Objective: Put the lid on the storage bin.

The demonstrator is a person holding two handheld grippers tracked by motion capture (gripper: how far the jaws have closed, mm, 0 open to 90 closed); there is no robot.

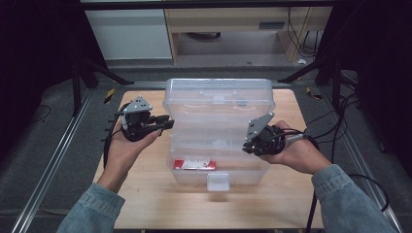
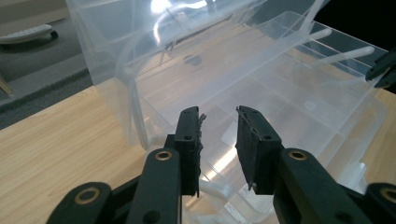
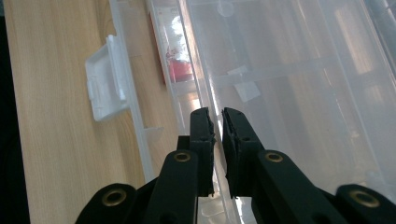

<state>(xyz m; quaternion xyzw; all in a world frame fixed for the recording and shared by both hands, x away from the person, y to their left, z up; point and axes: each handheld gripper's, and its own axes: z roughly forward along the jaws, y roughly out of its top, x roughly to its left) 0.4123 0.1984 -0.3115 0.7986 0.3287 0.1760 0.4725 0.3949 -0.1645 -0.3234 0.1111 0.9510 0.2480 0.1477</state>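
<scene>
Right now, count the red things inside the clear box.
1: a red packet lies at the front of the clear plastic box, behind its latch. Glare may hide others.

Faded blue denim sleeves (image 1: pixel 347 199); black fingers (image 2: pixel 259 140), brass-ringed pivots; grey triangular plates.

Light wooden table (image 1: pixel 145 204), grey carpeted floor (image 1: pixel 43 145), metal rails (image 1: pixel 48 160), pale cabinet (image 1: pixel 128 34), wooden desk (image 1: pixel 233 19)

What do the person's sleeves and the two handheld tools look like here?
Both forearms wear light blue denim sleeves. The left tool and right tool are black, each topped by a grey three-cornered plate, with brass-coloured pivots on the jaws and a black cable trailing.
</scene>
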